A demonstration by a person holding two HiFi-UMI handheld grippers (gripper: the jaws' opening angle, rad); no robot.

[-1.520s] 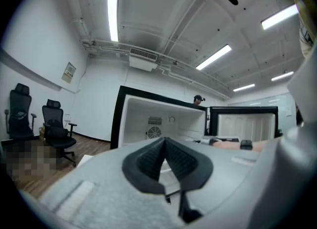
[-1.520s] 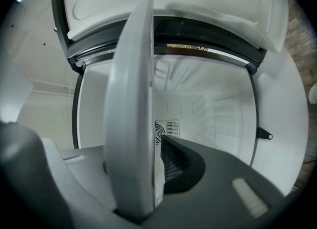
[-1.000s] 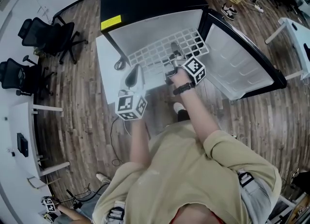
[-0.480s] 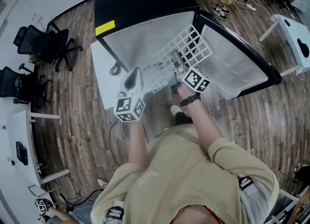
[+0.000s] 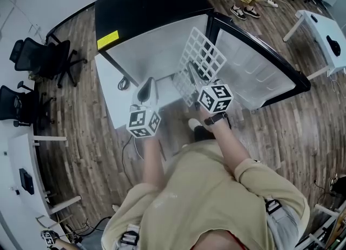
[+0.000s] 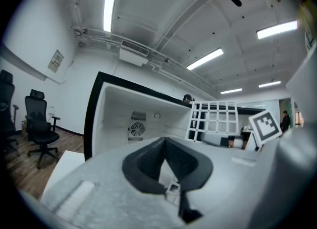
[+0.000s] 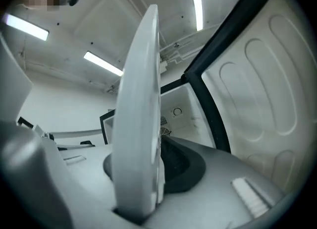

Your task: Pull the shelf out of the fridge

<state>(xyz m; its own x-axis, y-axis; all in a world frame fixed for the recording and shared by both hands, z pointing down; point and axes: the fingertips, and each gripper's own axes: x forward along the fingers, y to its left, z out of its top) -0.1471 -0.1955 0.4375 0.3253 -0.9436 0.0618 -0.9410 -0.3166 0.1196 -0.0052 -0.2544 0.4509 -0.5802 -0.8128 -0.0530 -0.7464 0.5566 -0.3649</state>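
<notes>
Has tipped the shelf (image 5: pixel 203 59) from flat to on-edge, drawing it toward 6 o'clock, mostly clear of the fridge (image 5: pixel 146 5). Clamps its near rim in the right gripper (image 5: pixel 193 76); holds the left gripper (image 5: pixel 147 89) at 9 o'clock, jaws together on nothing. Risks twisting loose from a one-edge pinch, or clipping the door (image 5: pixel 265 76) at 3 o'clock.

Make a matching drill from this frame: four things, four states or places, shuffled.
Things:
1. shelf
2. left tongs
3. door
4. chairs

States or places:
A. swung open
B. shut, empty
C. tilted up on edge, clamped in the right tongs
D. on the floor at the head view's left, beside the fridge

Pairs: 1-C, 2-B, 3-A, 4-D
</notes>
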